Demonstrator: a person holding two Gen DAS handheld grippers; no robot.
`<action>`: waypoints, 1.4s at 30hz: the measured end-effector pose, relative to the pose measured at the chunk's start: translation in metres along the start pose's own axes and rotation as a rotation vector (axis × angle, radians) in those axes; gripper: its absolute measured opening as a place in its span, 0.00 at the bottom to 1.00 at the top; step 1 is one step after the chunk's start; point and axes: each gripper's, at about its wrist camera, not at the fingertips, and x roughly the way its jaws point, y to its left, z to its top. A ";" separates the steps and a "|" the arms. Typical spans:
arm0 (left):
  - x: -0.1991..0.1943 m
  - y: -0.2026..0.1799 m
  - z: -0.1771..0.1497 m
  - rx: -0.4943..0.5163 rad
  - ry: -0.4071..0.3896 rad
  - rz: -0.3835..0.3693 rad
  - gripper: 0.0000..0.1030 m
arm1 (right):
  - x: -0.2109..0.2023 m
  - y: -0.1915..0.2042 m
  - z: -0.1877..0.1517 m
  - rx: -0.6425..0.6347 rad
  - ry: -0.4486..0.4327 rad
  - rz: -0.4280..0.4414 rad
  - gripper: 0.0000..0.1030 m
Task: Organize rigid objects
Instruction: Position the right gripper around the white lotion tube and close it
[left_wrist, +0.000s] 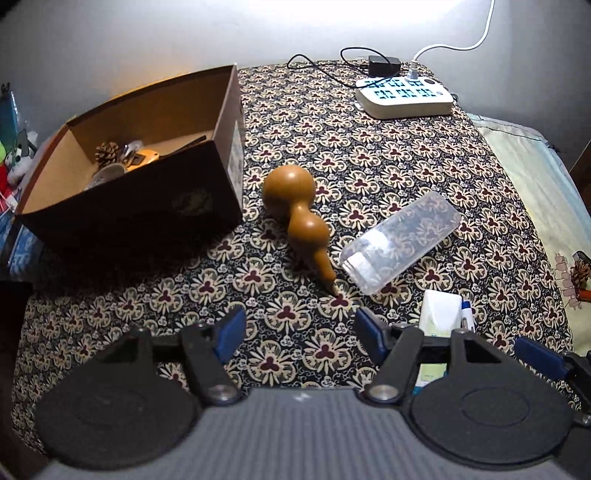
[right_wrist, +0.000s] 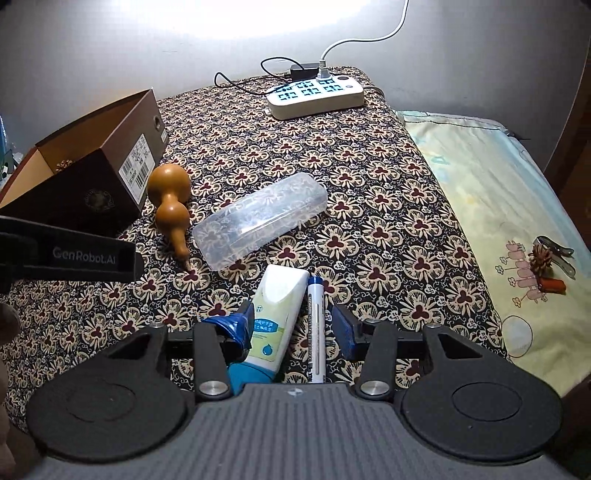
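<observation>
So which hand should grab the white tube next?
Probably the right. The right gripper is open with the white tube lying between its fingers beside a marker. The left gripper, also open, faces the gourd instead.

A dark cloth printed with cream flowers and maroon trefoil centres (right_wrist: 369, 206) lies beneath a glossy tan-brown wooden gourd (left_wrist: 295, 214), a clear plastic case (right_wrist: 258, 221) and a dark brown cardboard box with a pale tan interior (left_wrist: 147, 162). A white-and-pale-green tube with a blue cap (right_wrist: 271, 321) and a white marker with a blue end (right_wrist: 316, 325) sit between blue-padded black fingers (right_wrist: 341, 328). The cream power strip (right_wrist: 317, 94) shows a blue-lit socket face, beside pale yellow bedding with pink cartoon figures (right_wrist: 498, 229).
</observation>
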 end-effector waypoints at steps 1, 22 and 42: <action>0.001 -0.001 -0.001 0.004 -0.002 0.001 0.65 | 0.001 -0.001 0.000 0.002 0.008 -0.007 0.29; 0.020 -0.007 -0.018 0.062 0.029 -0.060 0.65 | 0.017 -0.021 0.008 0.033 0.104 -0.088 0.29; 0.027 -0.001 -0.024 0.054 0.082 -0.149 0.69 | 0.029 -0.020 0.010 0.049 0.149 -0.104 0.29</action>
